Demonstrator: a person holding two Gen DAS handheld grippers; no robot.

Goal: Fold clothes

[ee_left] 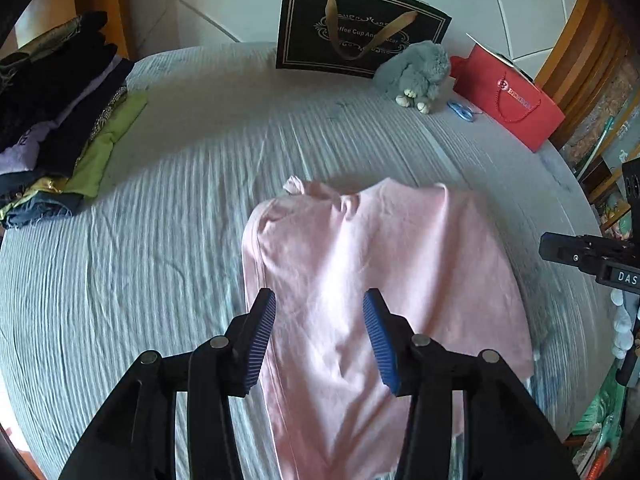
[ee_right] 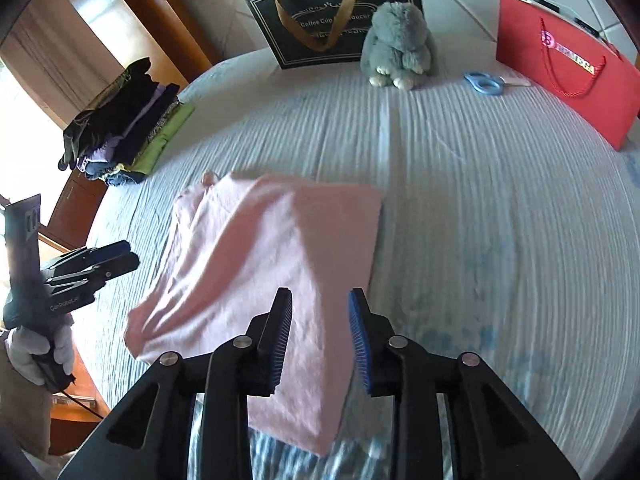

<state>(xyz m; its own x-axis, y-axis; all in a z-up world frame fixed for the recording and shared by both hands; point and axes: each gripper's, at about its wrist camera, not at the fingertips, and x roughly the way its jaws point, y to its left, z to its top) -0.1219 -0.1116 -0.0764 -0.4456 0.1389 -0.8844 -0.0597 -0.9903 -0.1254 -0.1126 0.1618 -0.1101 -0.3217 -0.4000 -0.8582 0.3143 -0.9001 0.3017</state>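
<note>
A pink garment [ee_left: 372, 280] lies partly folded on the striped grey-blue cloth of the table [ee_left: 160, 240]; it also shows in the right wrist view [ee_right: 260, 264]. My left gripper [ee_left: 320, 320] is open and empty, held above the garment's near part. My right gripper [ee_right: 320, 320] is open and empty above the garment's near right edge. The right gripper shows at the right edge of the left wrist view [ee_left: 576, 256]. The left gripper, held in a gloved hand, shows at the left of the right wrist view [ee_right: 100, 264].
A stack of folded clothes [ee_left: 60, 120] sits at the far left, also in the right wrist view [ee_right: 124, 128]. At the back stand a black gift bag [ee_left: 360, 28], a grey plush rabbit [ee_left: 420, 72], blue scissors [ee_left: 462, 111] and a red bag [ee_left: 512, 96].
</note>
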